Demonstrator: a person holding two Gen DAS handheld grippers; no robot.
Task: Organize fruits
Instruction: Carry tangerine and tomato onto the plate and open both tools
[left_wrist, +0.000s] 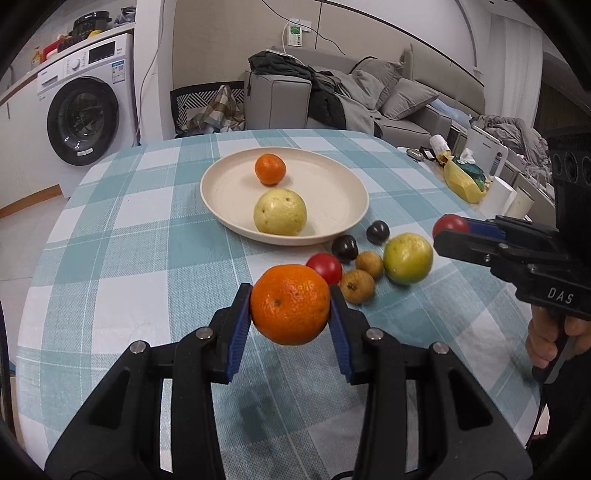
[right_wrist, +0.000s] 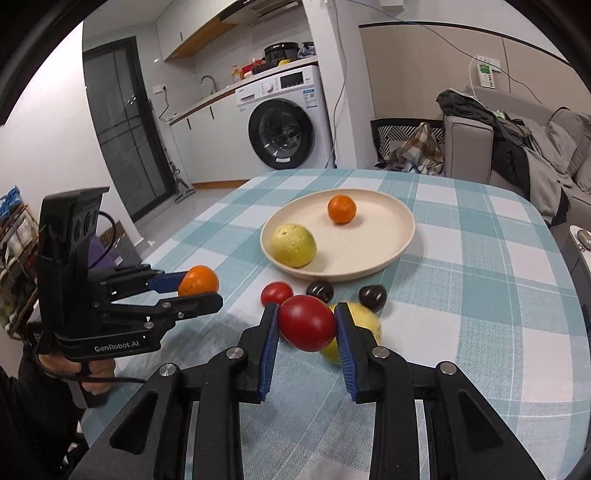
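The left gripper (left_wrist: 290, 314) clamps a round orange mandarin (left_wrist: 290, 304) between its blue-padded jaws, lifted over the teal checked tablecloth (left_wrist: 122, 258). Just beyond the jaw tips lie a small red tomato (left_wrist: 325, 267) and two brown longans (left_wrist: 357, 286); farther ahead, a cream plate (left_wrist: 332, 206).

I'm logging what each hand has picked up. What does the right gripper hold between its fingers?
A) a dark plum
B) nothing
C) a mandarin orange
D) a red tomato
D: in the right wrist view the right gripper has its blue-padded fingers pressed on either side of a red tomato, lifted above the table; the mandarin orange sits in the left gripper instead.
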